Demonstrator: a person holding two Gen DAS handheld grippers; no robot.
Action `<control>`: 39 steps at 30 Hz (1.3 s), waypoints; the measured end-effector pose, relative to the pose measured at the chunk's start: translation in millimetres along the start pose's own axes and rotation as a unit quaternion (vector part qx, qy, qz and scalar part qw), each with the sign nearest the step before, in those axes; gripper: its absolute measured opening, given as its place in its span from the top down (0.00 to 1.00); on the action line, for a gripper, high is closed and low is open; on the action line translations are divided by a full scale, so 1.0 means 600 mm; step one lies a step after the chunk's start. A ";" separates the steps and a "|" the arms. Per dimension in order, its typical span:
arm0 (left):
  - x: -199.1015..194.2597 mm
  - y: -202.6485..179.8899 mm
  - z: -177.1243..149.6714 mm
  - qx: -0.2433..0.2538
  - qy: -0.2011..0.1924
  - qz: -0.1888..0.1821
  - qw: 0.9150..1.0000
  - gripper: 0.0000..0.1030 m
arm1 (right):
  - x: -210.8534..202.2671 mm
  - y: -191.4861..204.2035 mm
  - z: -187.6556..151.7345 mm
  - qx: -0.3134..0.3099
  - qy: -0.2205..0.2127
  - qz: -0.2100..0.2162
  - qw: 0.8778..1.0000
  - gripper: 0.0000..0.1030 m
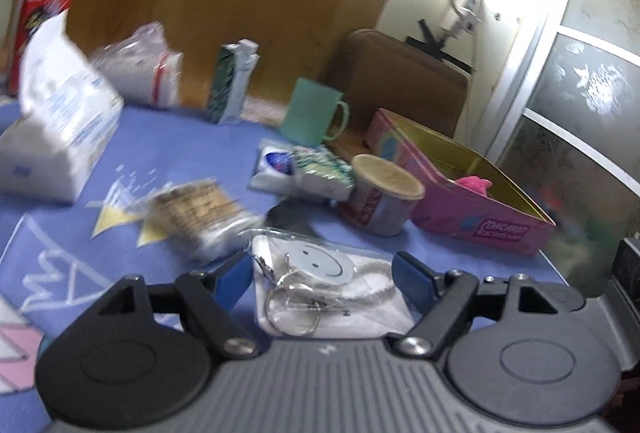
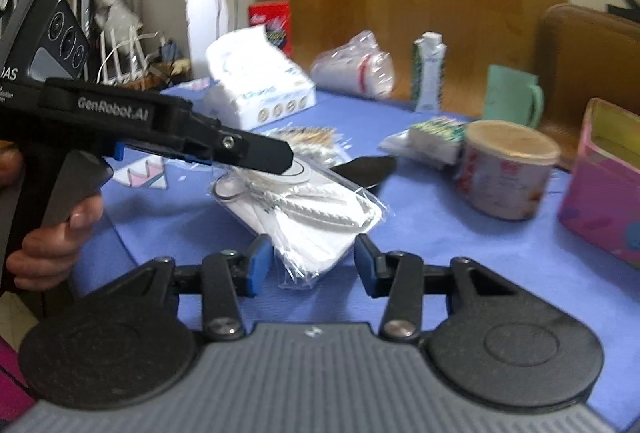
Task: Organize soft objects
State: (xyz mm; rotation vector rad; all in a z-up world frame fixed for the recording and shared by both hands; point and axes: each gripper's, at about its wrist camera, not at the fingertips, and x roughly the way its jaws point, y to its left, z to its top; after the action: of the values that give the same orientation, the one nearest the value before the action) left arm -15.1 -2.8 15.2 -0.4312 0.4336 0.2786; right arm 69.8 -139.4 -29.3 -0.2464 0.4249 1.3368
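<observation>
1. Left wrist view: left tongs [image 1: 322,275] spread wide around a clear packet [image 1: 324,285] with a smiley keyring on the blue desk [image 1: 180,153], not gripping. Beyond the packet, a pink box [image 1: 480,209] already holds one pink soft thing [image 1: 474,184]; tissue packs [image 1: 304,167] left of the box are still out.
2. Right wrist view: right tongs [image 2: 314,265] open wide at the same packet's [image 2: 304,217] near end, holding nothing. Judged early; most sorting remains.

On my blue counter [image 1: 192,153] stand a green mug [image 1: 314,113], a lidded tub [image 1: 380,197] and a tall carton [image 1: 232,85]; a red box [image 2: 271,21] stands behind.
</observation>
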 end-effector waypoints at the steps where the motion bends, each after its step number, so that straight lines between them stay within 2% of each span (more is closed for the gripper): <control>1: 0.004 -0.007 0.005 0.004 -0.001 -0.004 1.000 0.24 | -0.006 -0.004 0.001 0.002 -0.007 -0.005 1.000 0.53; 8: 0.043 -0.075 0.057 0.060 -0.018 -0.033 0.997 0.24 | -0.054 -0.048 0.009 0.022 -0.064 -0.049 0.996 0.53; 17: 0.166 -0.194 0.137 0.128 -0.035 -0.091 0.987 0.24 | -0.104 -0.146 0.028 0.047 -0.124 -0.150 0.980 0.53; 22: 0.262 -0.255 0.159 0.147 -0.023 -0.118 0.982 0.20 | -0.125 -0.224 0.034 0.067 -0.138 -0.214 0.965 0.53; 25: 0.337 -0.276 0.160 0.136 0.024 -0.115 0.984 0.20 | -0.117 -0.279 0.036 0.083 -0.124 -0.260 0.954 0.53; 27: 0.358 -0.286 0.155 0.131 0.040 -0.104 0.985 0.21 | -0.105 -0.318 0.034 0.101 -0.103 -0.325 0.935 0.53; 29: 0.354 -0.289 0.148 0.128 0.040 -0.111 0.985 0.21 | -0.108 -0.351 0.031 0.135 -0.098 -0.356 0.920 0.53; 32: 0.332 -0.288 0.140 0.139 0.030 -0.110 0.984 0.20 | -0.139 -0.366 0.022 0.176 -0.133 -0.345 0.912 0.53; 34: 0.311 -0.283 0.134 0.136 0.026 -0.115 0.984 0.19 | -0.145 -0.361 0.018 0.174 -0.140 -0.352 0.909 0.53; 39: 0.245 -0.261 0.111 0.138 0.025 -0.130 0.982 0.18 | -0.152 -0.339 0.011 0.190 -0.154 -0.333 0.911 0.53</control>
State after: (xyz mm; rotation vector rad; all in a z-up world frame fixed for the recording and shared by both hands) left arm 190.5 -84.6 55.7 -0.2201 0.4518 -0.0468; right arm 253.3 -262.3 2.3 0.1438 0.2863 0.5846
